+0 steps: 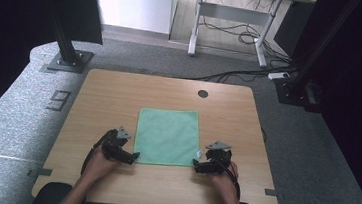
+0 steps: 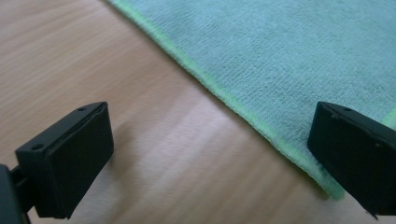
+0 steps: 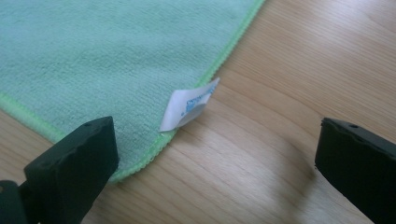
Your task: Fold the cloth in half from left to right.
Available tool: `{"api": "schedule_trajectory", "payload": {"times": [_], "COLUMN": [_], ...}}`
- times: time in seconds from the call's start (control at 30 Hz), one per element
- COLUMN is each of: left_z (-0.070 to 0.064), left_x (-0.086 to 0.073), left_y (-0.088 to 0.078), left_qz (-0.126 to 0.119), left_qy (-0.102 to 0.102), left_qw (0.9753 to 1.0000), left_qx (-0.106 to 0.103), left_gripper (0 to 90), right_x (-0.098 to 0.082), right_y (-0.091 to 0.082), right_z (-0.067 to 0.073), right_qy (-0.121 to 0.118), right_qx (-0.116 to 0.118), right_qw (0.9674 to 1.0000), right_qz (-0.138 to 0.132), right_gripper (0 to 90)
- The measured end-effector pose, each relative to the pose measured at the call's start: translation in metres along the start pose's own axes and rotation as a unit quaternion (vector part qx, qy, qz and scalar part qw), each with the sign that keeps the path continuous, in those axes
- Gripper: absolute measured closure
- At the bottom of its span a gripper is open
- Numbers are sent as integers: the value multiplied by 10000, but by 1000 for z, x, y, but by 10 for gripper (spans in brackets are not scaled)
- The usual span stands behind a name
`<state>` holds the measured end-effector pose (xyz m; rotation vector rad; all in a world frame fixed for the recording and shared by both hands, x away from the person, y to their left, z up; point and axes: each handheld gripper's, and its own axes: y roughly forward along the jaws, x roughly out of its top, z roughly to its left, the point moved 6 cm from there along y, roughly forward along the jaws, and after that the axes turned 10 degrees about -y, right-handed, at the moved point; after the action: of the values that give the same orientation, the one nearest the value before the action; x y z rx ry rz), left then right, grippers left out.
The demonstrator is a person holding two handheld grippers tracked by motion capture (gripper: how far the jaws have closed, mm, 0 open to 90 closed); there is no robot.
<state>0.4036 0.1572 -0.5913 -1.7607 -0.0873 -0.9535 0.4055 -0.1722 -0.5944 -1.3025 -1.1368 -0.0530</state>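
**Both grippers spread wide at the near corners of the green cloth**

A green cloth point(image 1: 167, 136) lies flat and square in the middle of the wooden worktop point(image 1: 109, 95), a little toward the near edge. The left gripper point(image 1: 132, 156) sits at the cloth's near left corner, held in a hand point(image 1: 96, 166). In the left gripper view its fingers point(image 2: 70, 158) stand wide apart, one over bare wood, the other over the cloth's hemmed edge, with nothing between them. The right gripper point(image 1: 196, 165) is at the near right corner. Its fingers point(image 3: 74, 161) are also wide apart, straddling that corner, where a small white label point(image 3: 187, 108) with blue print sticks out from the hem. A dark round grommet point(image 1: 203, 93) sits near the worktop's far edge.
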Motion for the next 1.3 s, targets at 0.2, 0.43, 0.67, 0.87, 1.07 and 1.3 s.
{"api": "schedule_trajectory", "payload": {"times": [0.2, 0.43, 0.67, 0.87, 1.07, 1.3], "left_z": [-20, -46, -35, -4, 19, 45], "left_x": [-3, -2, 12, 23, 39, 68], "left_y": [1, 5, 3, 2, 8, 20], "left_qz": [56, 55, -159, -278, -350, -467], "left_qy": [55, 271, 77, -276, -440, -516], "left_qw": [9998, 9990, 9992, 9990, 9984, 9974], "left_qx": [-188, -354, -370, -225, -69, 199], "left_gripper": [4, 0, 0, 0, 0, 0], "right_x": [-7, -17, -25, -26, -27, -27], "right_y": [-4, -9, -11, -10, -10, -9], "right_z": [-13, -35, -46, -47, -47, -46], "right_qy": [125, 287, 545, 643, 618, 614], "right_qx": [-143, -378, -338, -262, -249, -264], "right_qw": [9998, 9988, 9979, 9976, 9978, 9977], "right_qz": [48, 119, 93, 35, -50, -109], "right_gripper": [0, 0, 0, 0, 0, 0]}}
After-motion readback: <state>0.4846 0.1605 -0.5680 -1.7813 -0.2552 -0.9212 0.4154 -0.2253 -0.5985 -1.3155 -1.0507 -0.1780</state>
